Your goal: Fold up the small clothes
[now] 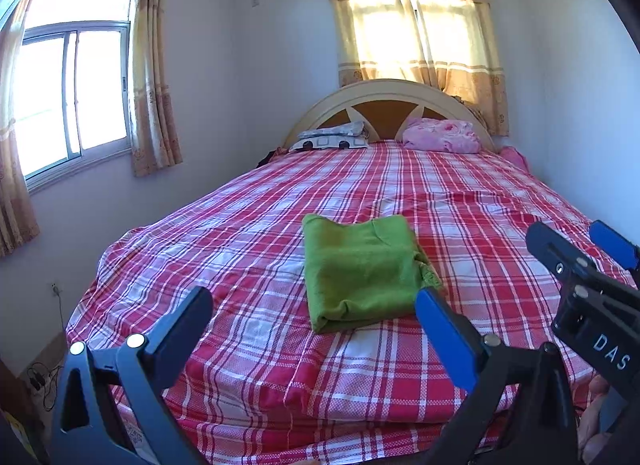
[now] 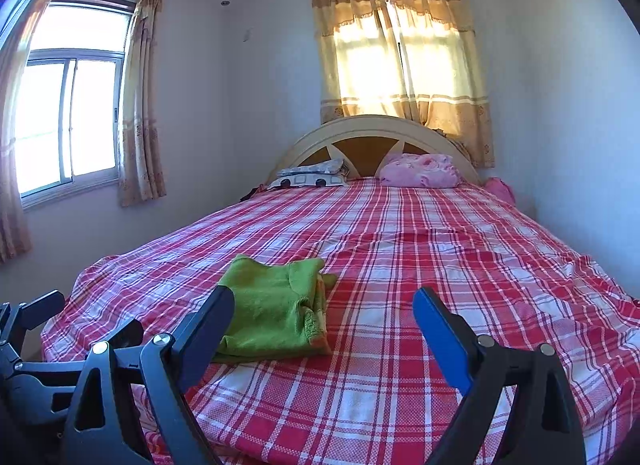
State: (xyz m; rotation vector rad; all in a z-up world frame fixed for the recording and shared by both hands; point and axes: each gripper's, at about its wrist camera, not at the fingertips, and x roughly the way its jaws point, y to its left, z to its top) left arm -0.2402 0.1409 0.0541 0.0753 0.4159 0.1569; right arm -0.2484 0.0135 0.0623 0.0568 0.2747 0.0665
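A small green garment point(image 1: 360, 271) lies folded into a rough rectangle on the red plaid bed point(image 1: 280, 365). In the right wrist view it point(image 2: 276, 313) lies to the left of centre. My left gripper point(image 1: 314, 305) is open and empty, held back from the garment's near edge, above the bed's foot. My right gripper point(image 2: 324, 305) is open and empty, to the right of the garment. The right gripper also shows at the right edge of the left wrist view point(image 1: 576, 249), and the left gripper at the left edge of the right wrist view point(image 2: 92, 317).
Two pillows, a patterned one point(image 1: 330, 137) and a pink one point(image 1: 442, 135), lie against the curved headboard point(image 1: 384, 95). Curtained windows are on the left wall point(image 1: 72, 97) and behind the headboard. A wall socket with cables point(image 1: 56, 291) is low on the left wall.
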